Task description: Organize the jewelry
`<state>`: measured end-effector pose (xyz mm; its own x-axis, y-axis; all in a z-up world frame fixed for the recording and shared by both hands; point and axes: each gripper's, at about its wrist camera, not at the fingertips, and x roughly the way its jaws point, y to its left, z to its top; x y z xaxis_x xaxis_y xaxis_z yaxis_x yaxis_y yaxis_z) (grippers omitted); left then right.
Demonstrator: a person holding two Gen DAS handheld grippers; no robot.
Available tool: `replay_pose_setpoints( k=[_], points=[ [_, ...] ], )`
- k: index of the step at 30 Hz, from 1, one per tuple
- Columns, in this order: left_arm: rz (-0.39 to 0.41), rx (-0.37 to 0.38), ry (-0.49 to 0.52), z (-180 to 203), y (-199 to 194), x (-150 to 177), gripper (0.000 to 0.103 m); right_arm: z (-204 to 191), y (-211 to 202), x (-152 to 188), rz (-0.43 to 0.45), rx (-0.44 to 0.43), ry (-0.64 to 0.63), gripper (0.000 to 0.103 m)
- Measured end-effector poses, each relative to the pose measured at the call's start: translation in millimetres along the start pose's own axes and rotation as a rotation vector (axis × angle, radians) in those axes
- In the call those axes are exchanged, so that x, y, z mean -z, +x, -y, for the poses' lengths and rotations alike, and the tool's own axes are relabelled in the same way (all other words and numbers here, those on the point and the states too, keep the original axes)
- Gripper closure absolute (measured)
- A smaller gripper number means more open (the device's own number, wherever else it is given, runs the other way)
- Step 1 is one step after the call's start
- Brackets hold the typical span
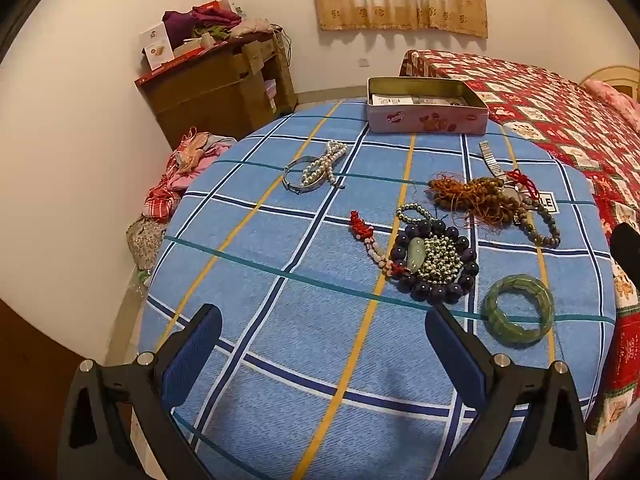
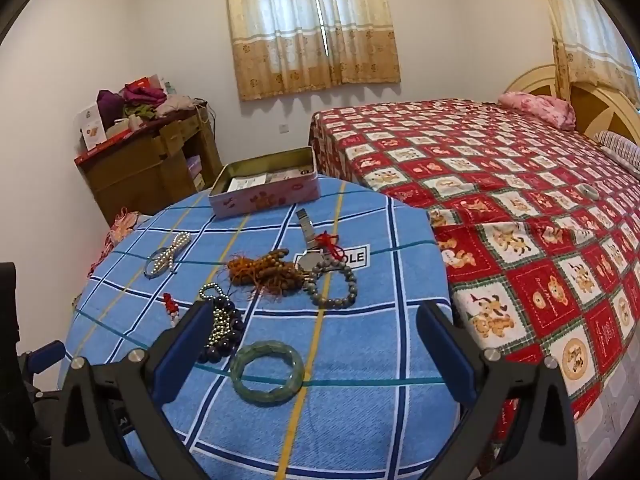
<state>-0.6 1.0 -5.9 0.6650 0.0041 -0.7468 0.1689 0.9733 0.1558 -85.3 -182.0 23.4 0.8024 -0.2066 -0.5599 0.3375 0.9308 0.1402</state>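
Observation:
Jewelry lies spread on a round table with a blue plaid cloth [image 1: 280,340]. A green jade bangle [image 1: 519,309] [image 2: 267,373] lies nearest. A dark purple bead bracelet [image 1: 460,280] [image 2: 224,344] rings a metallic bead pile. A brown bead and tassel bunch [image 1: 472,196] [image 2: 264,270], a grey bead bracelet [image 2: 336,284], a watch [image 2: 310,256], and a pearl strand with a silver bangle [image 1: 316,168] [image 2: 166,258] lie farther back. An open pink tin [image 1: 424,110] [image 2: 266,190] stands at the far edge. My left gripper [image 1: 324,328] and right gripper [image 2: 312,324] are open and empty above the near edge.
A bed with a red patchwork cover [image 2: 520,200] runs along the table's right side. A wooden cabinet [image 1: 216,84] piled with clothes stands by the far wall. Clothes [image 1: 180,176] lie on the floor to the left.

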Motion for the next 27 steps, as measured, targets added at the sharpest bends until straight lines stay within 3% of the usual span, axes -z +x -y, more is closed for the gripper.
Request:
replay_pose_setpoints(
  k=[27],
  points=[
    [-0.001, -0.005, 0.008, -0.6, -1.6, 0.4, 0.001, -5.5, 1.7, 0.0, 0.000, -0.007, -0.009, 0.000]
  ],
)
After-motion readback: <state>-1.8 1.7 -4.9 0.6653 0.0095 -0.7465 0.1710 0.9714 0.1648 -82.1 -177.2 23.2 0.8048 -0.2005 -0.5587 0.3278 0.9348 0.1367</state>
